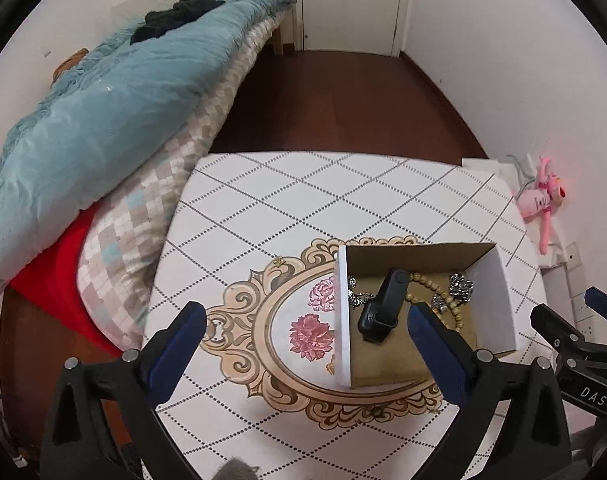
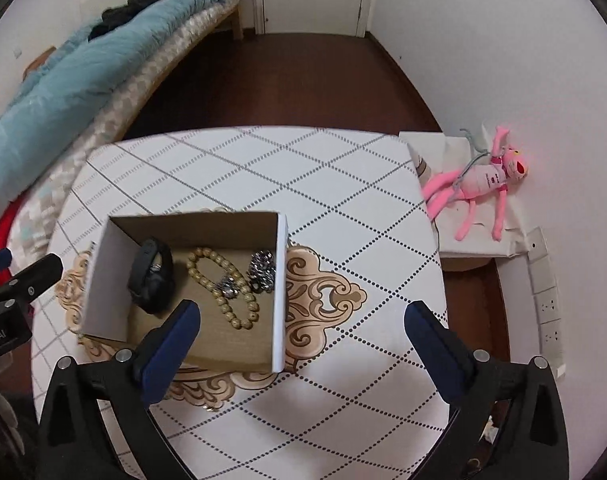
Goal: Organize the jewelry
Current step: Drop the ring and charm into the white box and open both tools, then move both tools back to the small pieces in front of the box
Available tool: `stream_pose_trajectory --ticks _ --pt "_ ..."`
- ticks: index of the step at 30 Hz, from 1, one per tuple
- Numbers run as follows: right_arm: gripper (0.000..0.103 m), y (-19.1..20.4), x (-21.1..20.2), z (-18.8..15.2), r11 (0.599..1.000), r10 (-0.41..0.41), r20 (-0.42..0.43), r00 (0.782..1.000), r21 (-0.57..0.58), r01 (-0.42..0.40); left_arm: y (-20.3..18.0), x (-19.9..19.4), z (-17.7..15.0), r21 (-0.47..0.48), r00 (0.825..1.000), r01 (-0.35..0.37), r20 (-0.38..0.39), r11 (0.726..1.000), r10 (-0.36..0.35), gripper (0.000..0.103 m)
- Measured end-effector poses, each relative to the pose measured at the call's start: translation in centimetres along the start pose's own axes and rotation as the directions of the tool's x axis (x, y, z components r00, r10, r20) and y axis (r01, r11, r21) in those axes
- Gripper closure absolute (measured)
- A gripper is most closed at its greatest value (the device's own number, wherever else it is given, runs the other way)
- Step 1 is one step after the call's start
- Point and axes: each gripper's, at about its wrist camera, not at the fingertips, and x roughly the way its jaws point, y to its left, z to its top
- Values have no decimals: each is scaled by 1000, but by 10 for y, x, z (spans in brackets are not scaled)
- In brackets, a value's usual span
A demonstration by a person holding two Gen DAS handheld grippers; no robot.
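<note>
Box [image 2: 279,288] on the table [image 2: 343,208] — watch [image 2: 151,276] left of beads [image 2: 223,288] inside.

left wrist view: from above the near left, looks down and forward over the bench [image 1: 263,200] toward the door [image 1: 351,0] | right wrist view: same heading, further right | both close over the box [image 1: 499,300] | shared: box [image 2: 279,288], bench [image 2: 343,184], bed [image 1: 103,120], pink toy [image 2: 483,180]

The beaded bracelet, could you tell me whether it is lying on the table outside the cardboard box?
No, the beaded bracelet lies inside the cardboard box, beside the black watch.
</note>
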Motion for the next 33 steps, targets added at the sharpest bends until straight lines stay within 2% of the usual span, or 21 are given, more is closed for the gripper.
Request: stream_pose_trajectory --ticks 7,11,15,17,20,25,26,30,31,32,33 --pt "0 7 -39 -14 1000 16 78 997 2 -16 4 -37 -16 -10 998 3 69 1000 -3 0" --pt "0 12 -44 -34 1000 30 82 996 -3 -30 4 -37 -40 -15 997 -51 65 999 51 0" --pt "0 20 -21 -64 999 38 20 999 -11 -37 8 -10 -74 -21 998 -66 -5 998 66 0" --pt "0 23 -4 -80 999 45 -20 999 -8 -45 10 9 -91 -21 996 -70 -57 997 69 0" --pt "0 28 21 -101 998 58 -59 997 -7 -58 11 31 -110 1 991 -91 -97 996 91 0" --pt "1 37 48 -122 995 102 -58 993 4 -102 18 61 -132 23 980 -112 -160 993 114 0" --pt "3 39 51 -123 994 108 -56 993 3 -108 19 63 -134 23 979 -114 -168 993 117 0" --pt "36 49 63 -129 992 128 -53 990 -6 -129 24 71 -139 26 976 -123 -180 992 126 0" --pt "41 52 65 -130 991 129 -53 990 -13 -130 25 72 -139 24 976 -123 -180 992 125 0" --pt "42 56 65 -131 992 119 -34 992 -28 -120 26 72 -139 24 976 -124 -179 992 126 0" --pt "49 59 65 -132 992 118 -25 993 -39 -119 27 72 -139 26 976 -127 -176 992 130 0"
